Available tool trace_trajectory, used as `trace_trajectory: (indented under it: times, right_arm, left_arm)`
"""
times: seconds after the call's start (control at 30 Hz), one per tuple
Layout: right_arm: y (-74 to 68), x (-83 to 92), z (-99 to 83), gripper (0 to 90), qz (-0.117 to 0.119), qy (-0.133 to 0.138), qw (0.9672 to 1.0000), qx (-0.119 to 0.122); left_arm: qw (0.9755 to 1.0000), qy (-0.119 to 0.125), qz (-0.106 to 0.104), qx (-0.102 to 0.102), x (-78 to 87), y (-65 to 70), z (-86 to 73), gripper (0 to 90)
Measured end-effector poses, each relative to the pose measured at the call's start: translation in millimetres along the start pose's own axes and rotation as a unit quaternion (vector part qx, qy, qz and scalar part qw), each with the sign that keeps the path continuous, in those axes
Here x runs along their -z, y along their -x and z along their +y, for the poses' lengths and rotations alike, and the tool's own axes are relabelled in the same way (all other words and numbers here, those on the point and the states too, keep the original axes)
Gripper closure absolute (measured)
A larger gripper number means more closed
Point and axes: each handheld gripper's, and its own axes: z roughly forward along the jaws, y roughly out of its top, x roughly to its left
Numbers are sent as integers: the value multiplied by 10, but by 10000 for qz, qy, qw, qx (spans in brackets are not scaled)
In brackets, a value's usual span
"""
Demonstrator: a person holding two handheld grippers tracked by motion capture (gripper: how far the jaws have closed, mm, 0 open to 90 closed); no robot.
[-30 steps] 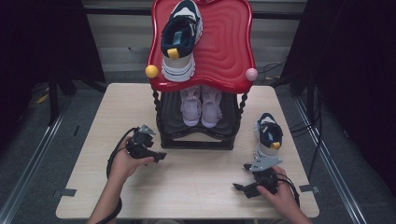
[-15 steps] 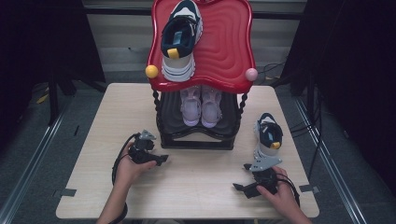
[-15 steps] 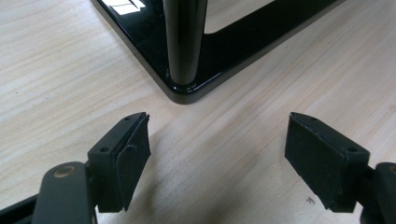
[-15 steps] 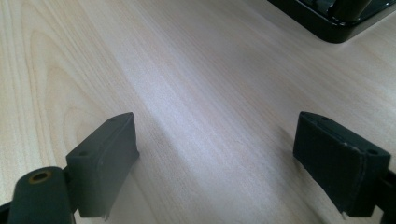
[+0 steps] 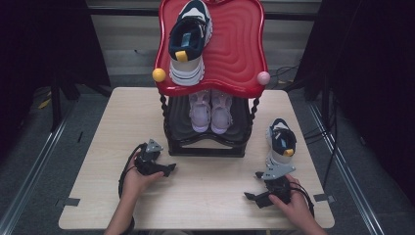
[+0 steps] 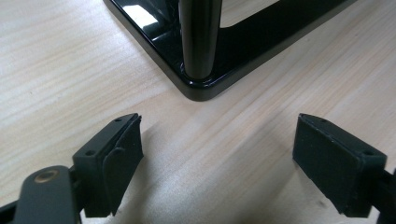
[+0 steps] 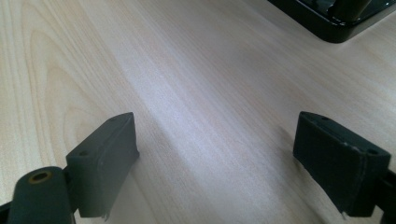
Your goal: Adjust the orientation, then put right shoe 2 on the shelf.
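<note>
Both grippers rest low on the table [image 5: 205,196], empty: the right gripper [image 5: 250,197] has its jaws spread wide over bare wood, and the left gripper [image 5: 171,169] has just been opening, nothing between its jaws, near the rack's [image 5: 205,147] front corner. The loose shoe [image 5: 281,147] stands just beyond the right gripper, right of the rack. To shelve it well, I judge the right should grip the heel collar and lift it beside its mate [image 5: 188,41] on top.

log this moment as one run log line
left gripper: open, just widened, nothing between fingers, near rack | right gripper: open, empty, on table | sneaker: on table right of rack
</note>
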Motion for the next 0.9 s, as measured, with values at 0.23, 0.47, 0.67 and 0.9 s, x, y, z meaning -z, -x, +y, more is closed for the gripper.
trace_trajectory:
  times: [0.23, 0.47, 0.67, 0.9]
  right_arm:
    - [0, 0, 0, 132, -1, 1, 10000, 0]
    - [0, 0, 0, 131, 0, -1, 10000, 0]
    - [-2, 9, 10, 127, -27, -82, 10000, -14]
    - [64, 66, 67, 132, 31, -425, 9991, -72]
  left_arm:
    - [9999, 129, 91, -2, -17, 10, -19, 132]
    - [9998, 103, 138, 53, -15, 20, -21, 126]
    - [9998, 99, 144, 58, -15, 20, -21, 122]
    - [9998, 108, 133, 89, -16, 24, -22, 122]
